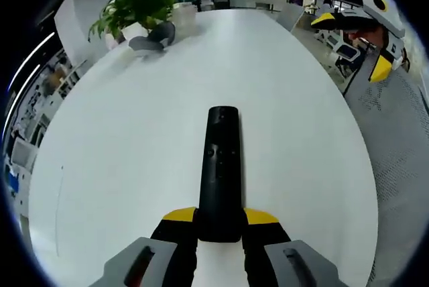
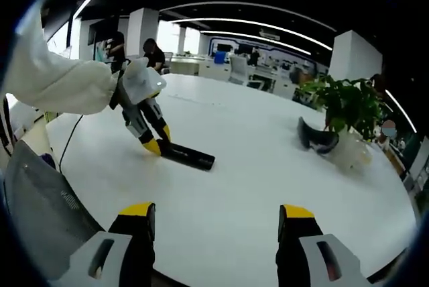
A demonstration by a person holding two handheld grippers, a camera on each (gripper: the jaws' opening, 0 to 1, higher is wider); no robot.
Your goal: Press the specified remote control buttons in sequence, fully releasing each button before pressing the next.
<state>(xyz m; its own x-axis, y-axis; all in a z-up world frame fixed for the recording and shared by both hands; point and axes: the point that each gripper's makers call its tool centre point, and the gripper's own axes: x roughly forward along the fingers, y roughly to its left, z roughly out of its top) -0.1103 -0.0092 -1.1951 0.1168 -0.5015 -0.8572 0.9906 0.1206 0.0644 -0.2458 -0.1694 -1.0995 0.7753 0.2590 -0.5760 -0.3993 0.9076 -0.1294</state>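
A black remote control point(image 1: 220, 173) lies lengthwise on the white table point(image 1: 134, 139), its buttons facing up. My left gripper point(image 1: 220, 218) is shut on the remote's near end, with a yellow-tipped finger on each side. In the right gripper view the same remote point(image 2: 190, 156) points right across the table, held by the left gripper point(image 2: 155, 145) under a white-sleeved arm point(image 2: 53, 86). My right gripper point(image 2: 216, 214) stands open above the table's near edge, nothing between its jaws, well apart from the remote. It also appears high at the right point(image 1: 379, 66).
A potted green plant point(image 1: 137, 7) and a dark curved object point(image 1: 155, 37) stand at the table's far end; both also show as the plant point(image 2: 348, 109) and dark object point(image 2: 316, 138). A grey mesh chair point(image 1: 395, 139) stands at the right edge. People sit at desks beyond.
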